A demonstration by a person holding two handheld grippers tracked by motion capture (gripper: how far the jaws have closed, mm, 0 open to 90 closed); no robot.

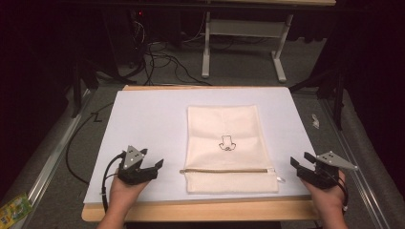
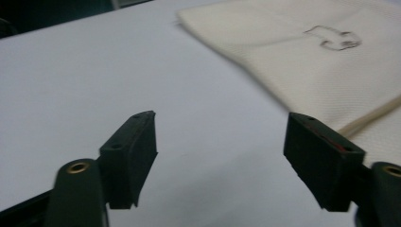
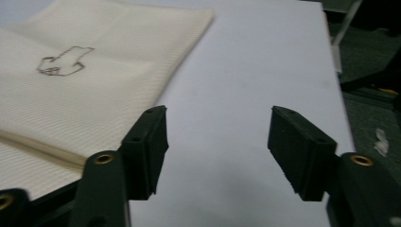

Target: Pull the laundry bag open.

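A cream fabric pouch [image 1: 227,143] lies flat in the middle of the white sheet [image 1: 143,124], with a small line drawing [image 1: 226,143] on it and a zipper [image 1: 224,170] running across near its front end. The zipper pull [image 1: 279,180] sits at the right end. My left gripper [image 1: 155,167] rests open at the front left, a short way left of the pouch [image 2: 302,61]. My right gripper [image 1: 297,164] stands open at the front right, just right of the pouch [image 3: 85,90]. Nothing is between either pair of jaws.
The white sheet covers a wooden table [image 1: 200,210]. Beyond the far edge are a white desk frame [image 1: 243,43] and loose cables [image 1: 162,57] on the floor. A yellow-green packet [image 1: 12,210] lies on the floor at lower left.
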